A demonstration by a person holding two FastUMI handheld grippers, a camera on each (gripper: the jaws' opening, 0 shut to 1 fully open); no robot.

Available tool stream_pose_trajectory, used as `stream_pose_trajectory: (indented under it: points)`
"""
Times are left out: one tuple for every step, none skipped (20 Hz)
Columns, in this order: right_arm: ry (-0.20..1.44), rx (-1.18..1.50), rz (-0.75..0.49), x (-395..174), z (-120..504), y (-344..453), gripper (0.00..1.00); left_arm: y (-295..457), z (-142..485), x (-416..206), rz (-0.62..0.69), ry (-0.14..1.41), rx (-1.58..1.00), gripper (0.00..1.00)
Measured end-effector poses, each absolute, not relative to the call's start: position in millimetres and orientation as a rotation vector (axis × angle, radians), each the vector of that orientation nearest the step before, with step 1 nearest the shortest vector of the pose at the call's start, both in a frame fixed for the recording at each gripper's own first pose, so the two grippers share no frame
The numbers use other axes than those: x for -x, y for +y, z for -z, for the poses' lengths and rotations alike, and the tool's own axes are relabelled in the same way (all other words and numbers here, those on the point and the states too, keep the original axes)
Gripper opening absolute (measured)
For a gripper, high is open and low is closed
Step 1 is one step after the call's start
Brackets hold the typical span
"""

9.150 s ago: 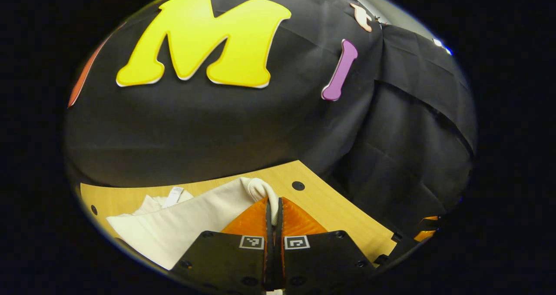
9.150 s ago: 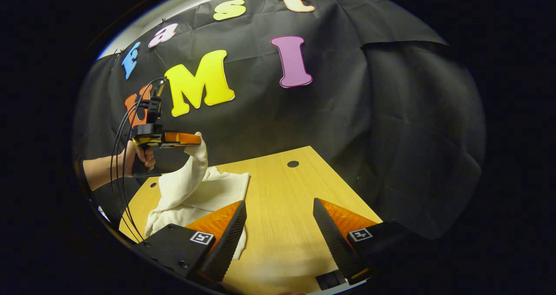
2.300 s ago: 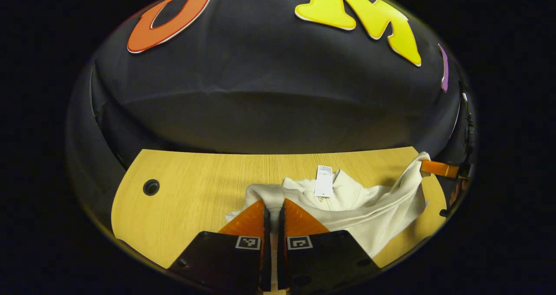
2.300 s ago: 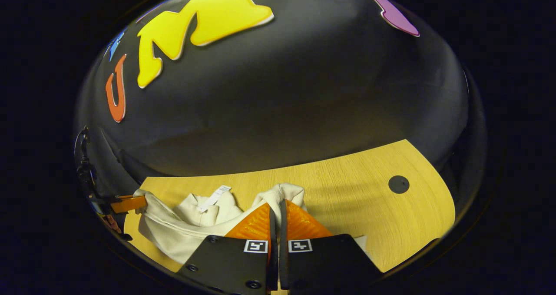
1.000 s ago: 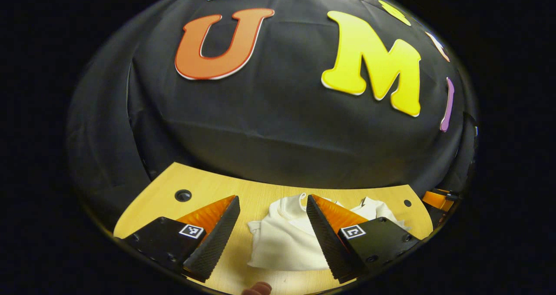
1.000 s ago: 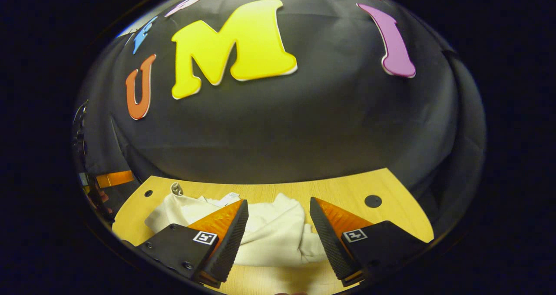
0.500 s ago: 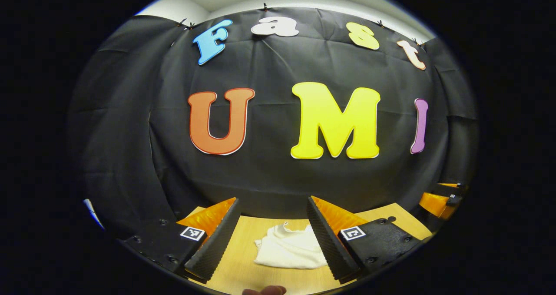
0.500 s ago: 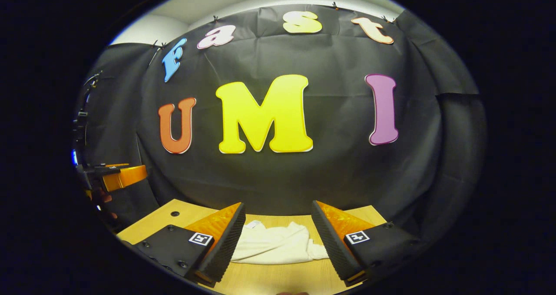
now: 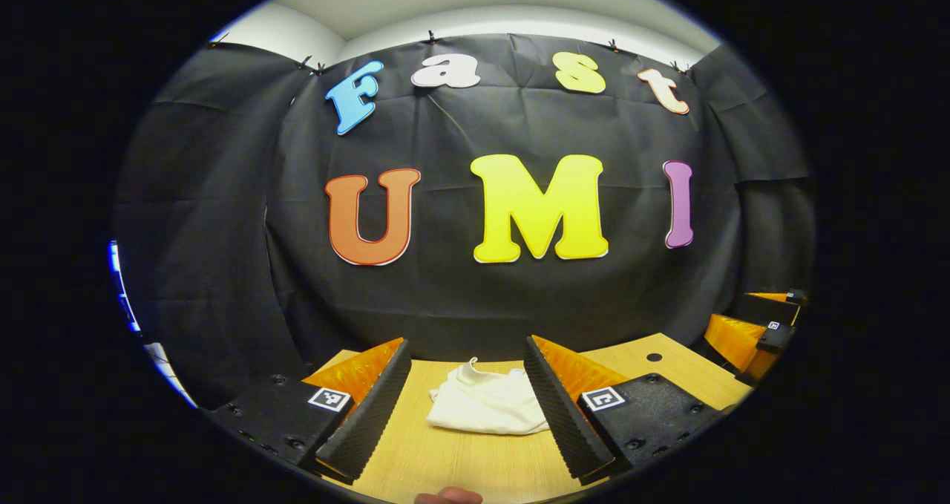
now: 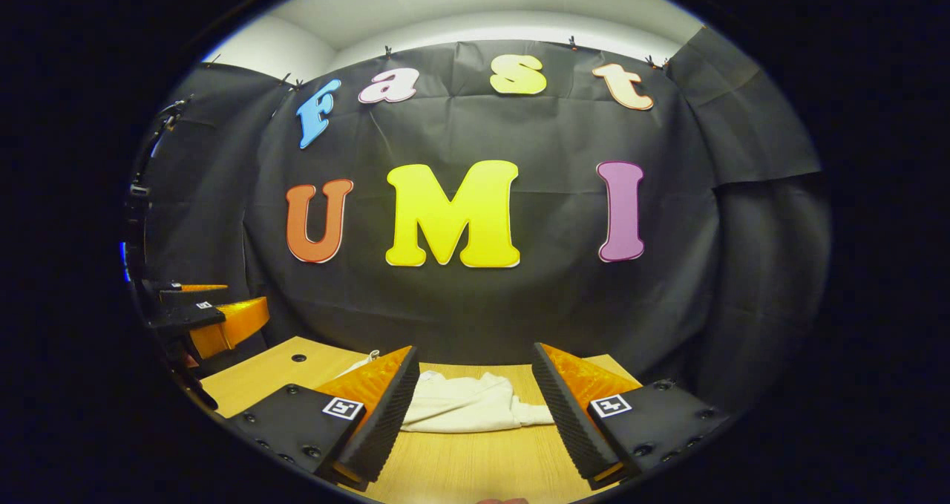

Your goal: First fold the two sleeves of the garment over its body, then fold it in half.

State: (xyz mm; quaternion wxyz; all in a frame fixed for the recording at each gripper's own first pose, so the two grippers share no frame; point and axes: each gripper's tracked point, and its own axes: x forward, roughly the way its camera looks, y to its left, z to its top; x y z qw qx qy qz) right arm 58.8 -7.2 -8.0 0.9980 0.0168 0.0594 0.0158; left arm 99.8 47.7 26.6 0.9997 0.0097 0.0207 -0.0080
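A cream garment (image 9: 486, 406) lies folded into a small bundle on the wooden table (image 9: 460, 467). My left gripper (image 9: 466, 398) is open and held back above the table's near side, with the bundle seen between its fingers farther off. In the right gripper view the same garment (image 10: 460, 410) rests beyond my open right gripper (image 10: 473, 406), nothing between its fingers. The right gripper (image 9: 753, 329) also appears at the far right edge of the left gripper view, and the left gripper (image 10: 211, 318) at the left edge of the right gripper view.
The wooden table (image 10: 460, 474) has round dark holes near its far corners (image 9: 654, 357) (image 10: 298, 358). The black cloth wall stands close behind the table. A fingertip (image 9: 449, 496) pokes in at the bottom of the left gripper view.
Both grippers let go of the garment, opened and drew back and up from the table. The bundle now lies farther away and looks smaller than half a second ago.
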Motion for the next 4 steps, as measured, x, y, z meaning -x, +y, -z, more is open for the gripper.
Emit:
stream_pose_trajectory:
  points:
    - [0.128, -0.05, -0.031, -55.8, 11.1, -5.5, 0.94, 42.5, -19.4, -95.8, 0.029, 0.059, -0.017, 0.97]
    - [0.139, -0.06, -0.033, -54.6, 14.0, -3.4, 0.95, 40.0, -16.2, -93.9, 0.038, 0.068, -0.024, 0.97]
    - [0.146, -0.065, -0.033, -59.1, 14.5, 2.2, 0.94, 41.0, -15.7, -92.9, 0.034, 0.071, -0.034, 0.97]
    - [0.147, -0.066, -0.04, -55.4, 16.3, 1.1, 0.94, 41.8, -16.9, -92.6, 0.034, 0.069, -0.036, 0.98]
